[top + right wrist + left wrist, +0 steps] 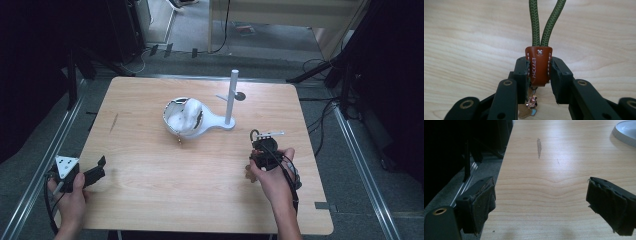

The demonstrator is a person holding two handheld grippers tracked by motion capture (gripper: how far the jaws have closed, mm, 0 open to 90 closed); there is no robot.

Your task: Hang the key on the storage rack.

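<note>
Gripping leather tab (538,67) between right tool (539,72) pads | cord (541,22) beyond

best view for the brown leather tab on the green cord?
The right gripper view: the leather tab sits close up, clamped between the right gripper pads, stitching and lettering legible, green cord rising from it. In the high view it is too small to make out at the right gripper.

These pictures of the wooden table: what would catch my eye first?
Probably the brown leather tab with its green cord loop, pinched in the right tongs above the table's right side. Next, the white stand with a white bowl-like piece at the middle. The left tongs gape, holding nothing.
</note>
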